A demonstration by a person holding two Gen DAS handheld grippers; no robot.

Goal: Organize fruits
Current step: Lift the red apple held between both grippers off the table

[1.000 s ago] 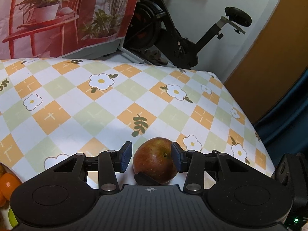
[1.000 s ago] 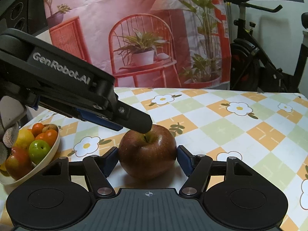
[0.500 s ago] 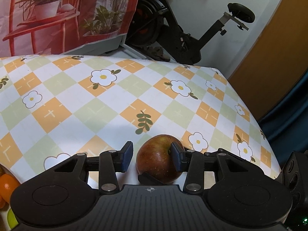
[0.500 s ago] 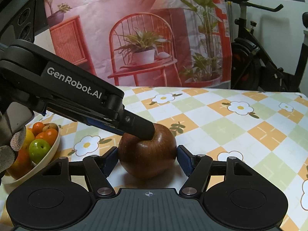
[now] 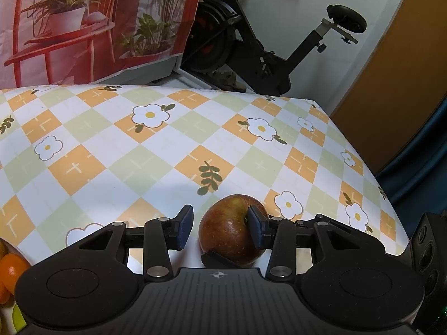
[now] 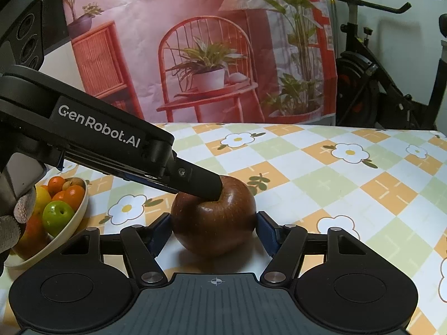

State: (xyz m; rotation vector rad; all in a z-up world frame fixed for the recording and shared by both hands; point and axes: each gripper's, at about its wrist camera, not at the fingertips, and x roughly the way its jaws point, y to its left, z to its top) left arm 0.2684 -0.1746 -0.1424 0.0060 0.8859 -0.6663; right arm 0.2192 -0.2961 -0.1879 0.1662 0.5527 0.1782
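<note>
A dark red apple stands on the flowered tablecloth. My right gripper has its jaws closing on it, both blue pads against its sides. My left gripper reaches in from the left, jaws apart with nothing between them. One of its fingertips rests in the stem dimple on top of the apple. A cream bowl at the left holds oranges, a green apple and other fruit.
A gloved hand holds the left gripper above the bowl. The table's right edge drops toward a dark curtain. Behind the table stand a printed red backdrop and an exercise bike.
The left gripper's fingertip has pushed a little further onto the apple's top. The right pads have drawn in slightly on the apple. The apple has stayed put.
</note>
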